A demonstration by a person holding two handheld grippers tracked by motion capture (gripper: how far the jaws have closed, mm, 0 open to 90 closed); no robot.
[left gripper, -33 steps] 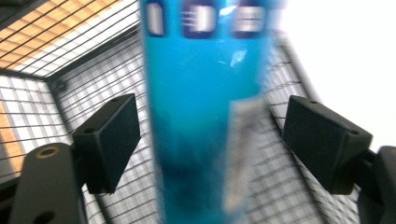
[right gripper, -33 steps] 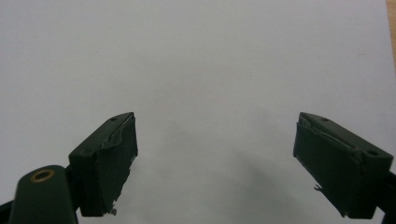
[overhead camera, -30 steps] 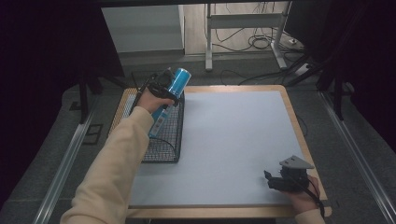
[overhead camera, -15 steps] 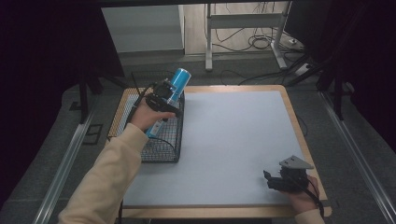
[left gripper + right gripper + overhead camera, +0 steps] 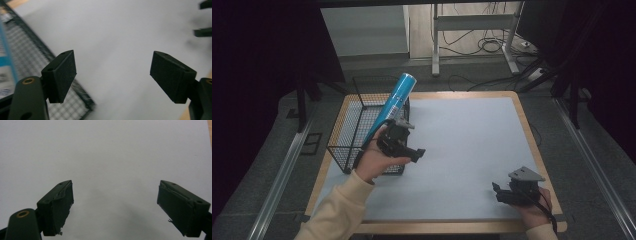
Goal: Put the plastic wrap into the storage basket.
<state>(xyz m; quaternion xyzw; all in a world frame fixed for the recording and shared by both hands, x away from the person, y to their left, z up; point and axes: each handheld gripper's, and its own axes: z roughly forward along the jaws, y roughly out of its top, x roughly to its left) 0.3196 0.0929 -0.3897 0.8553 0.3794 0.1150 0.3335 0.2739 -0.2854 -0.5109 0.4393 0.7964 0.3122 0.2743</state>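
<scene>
A blue cylindrical can (image 5: 394,100) leans in a black wire basket (image 5: 343,120) at the table's left, its top sticking out over the far right corner. My left gripper (image 5: 414,148) hovers just right of the basket's near part, pointing right. In the left gripper view the gripper (image 5: 112,75) is open with nothing between its pads (image 5: 63,72); the jaws have just been closing a little. The basket (image 5: 30,55) and a strip of the blue can (image 5: 6,57) lie at that view's left. My right gripper (image 5: 499,192) rests near the front right corner, open (image 5: 115,205) and empty.
The table is a white sheet (image 5: 462,135) framed by a wooden border (image 5: 526,125). Dark curtains stand on both sides, and desk legs and cables (image 5: 482,45) lie on the floor beyond the far edge. The other gripper's jaws (image 5: 203,32) show blurred in the left gripper view.
The left hand has drawn back from the can's upper end toward the near side and to the right. The can stays leaning in the basket. The right hand has not moved.
</scene>
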